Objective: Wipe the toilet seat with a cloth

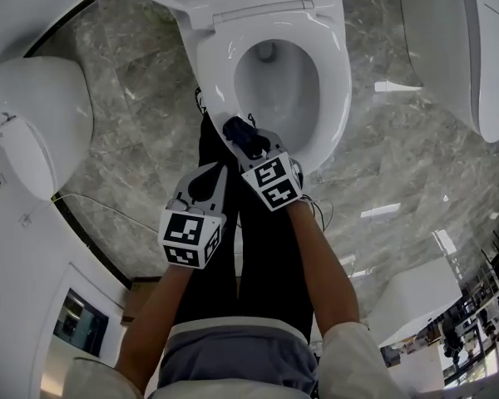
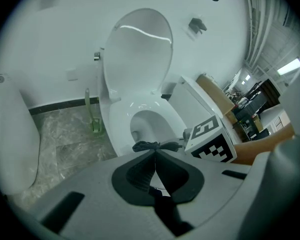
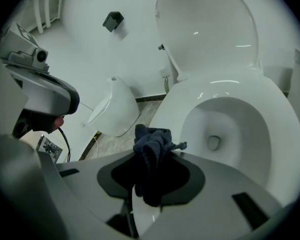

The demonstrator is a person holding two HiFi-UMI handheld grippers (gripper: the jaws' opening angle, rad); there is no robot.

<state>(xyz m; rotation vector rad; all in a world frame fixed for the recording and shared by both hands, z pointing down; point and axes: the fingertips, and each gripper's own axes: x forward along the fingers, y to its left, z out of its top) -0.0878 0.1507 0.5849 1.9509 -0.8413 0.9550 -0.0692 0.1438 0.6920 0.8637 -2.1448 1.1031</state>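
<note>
Right gripper point(image 1: 248, 144) pinches a dark cloth point(image 3: 151, 156) at the toilet seat point(image 1: 337, 81) front; left gripper point(image 2: 154, 154) jaws together, empty (idle). Press the wad flat and sweep steadily round the ring.

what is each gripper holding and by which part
The right gripper holds a dark cloth, pinched across its bunched-up middle, with folds sticking out past the tips. The left gripper is shut on nothing.
</note>
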